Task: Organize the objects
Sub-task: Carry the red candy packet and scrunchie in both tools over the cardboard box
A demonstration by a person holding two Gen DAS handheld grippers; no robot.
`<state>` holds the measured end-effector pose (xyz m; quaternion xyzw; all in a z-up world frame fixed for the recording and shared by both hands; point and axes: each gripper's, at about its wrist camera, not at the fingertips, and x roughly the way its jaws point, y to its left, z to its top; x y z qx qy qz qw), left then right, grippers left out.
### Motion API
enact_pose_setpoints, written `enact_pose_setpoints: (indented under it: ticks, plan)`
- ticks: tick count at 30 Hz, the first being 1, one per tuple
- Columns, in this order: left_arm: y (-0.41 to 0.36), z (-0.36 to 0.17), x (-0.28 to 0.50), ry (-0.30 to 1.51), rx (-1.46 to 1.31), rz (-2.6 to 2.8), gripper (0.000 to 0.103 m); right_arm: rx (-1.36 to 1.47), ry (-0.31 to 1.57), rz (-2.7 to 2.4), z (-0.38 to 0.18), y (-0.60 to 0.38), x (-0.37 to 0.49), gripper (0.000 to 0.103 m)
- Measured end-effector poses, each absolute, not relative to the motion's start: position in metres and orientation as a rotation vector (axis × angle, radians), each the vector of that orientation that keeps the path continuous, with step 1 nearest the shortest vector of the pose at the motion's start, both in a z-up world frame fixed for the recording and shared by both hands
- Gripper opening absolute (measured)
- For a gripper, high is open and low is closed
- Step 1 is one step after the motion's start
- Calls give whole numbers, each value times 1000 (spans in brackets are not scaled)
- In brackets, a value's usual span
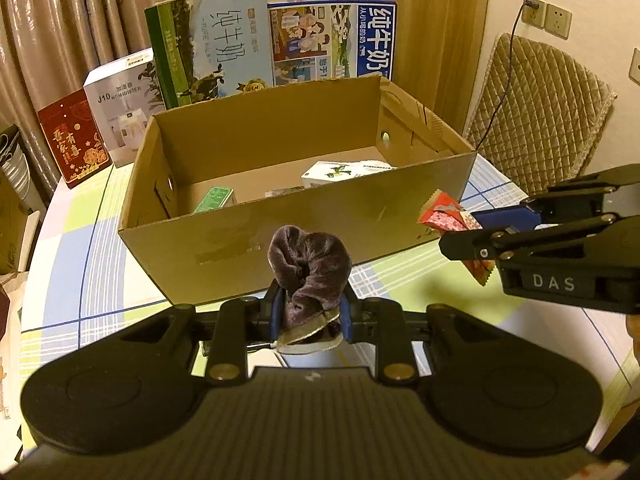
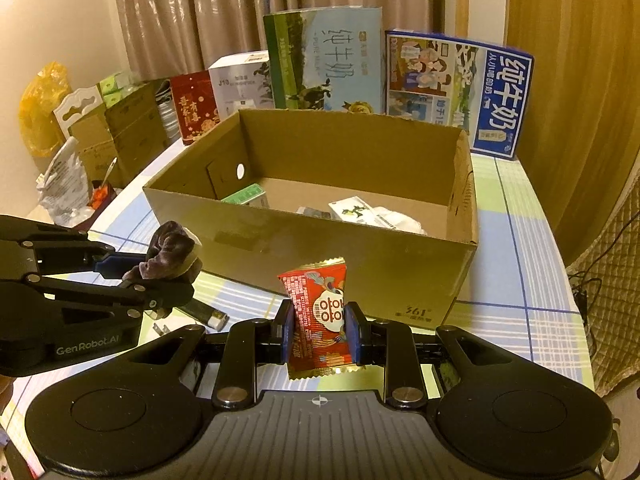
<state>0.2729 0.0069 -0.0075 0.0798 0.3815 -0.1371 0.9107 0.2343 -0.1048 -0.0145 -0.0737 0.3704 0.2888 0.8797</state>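
An open cardboard box [image 1: 248, 248] [image 2: 360, 264] stands on the checked tablecloth and holds several small packages. My left gripper [image 1: 310, 314] is shut on a purple velvet scrunchie [image 1: 310, 266] just in front of the box's near wall; it also shows in the right wrist view [image 2: 170, 250]. My right gripper [image 2: 320, 330] is shut on a red snack packet [image 2: 318, 312], held above the table before the box's near wall; the packet also shows in the left wrist view [image 1: 448, 218].
Milk cartons [image 1: 216, 48] [image 2: 456, 92], a white humidifier box [image 1: 120, 112] and a red box [image 1: 72, 144] stand behind the cardboard box. A small dark object [image 2: 204, 314] lies on the table. A padded chair [image 1: 536, 112] stands right.
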Motion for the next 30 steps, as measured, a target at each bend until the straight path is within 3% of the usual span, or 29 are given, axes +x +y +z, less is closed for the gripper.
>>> enact_pose_setpoints:
  ticks: [16, 30]
  plan:
    - [26, 19, 286, 679, 146, -203, 23, -55, 698, 577, 8, -104, 252, 24]
    - [37, 25, 358, 639, 116, -135, 23, 105, 678, 534, 14, -92, 326, 24]
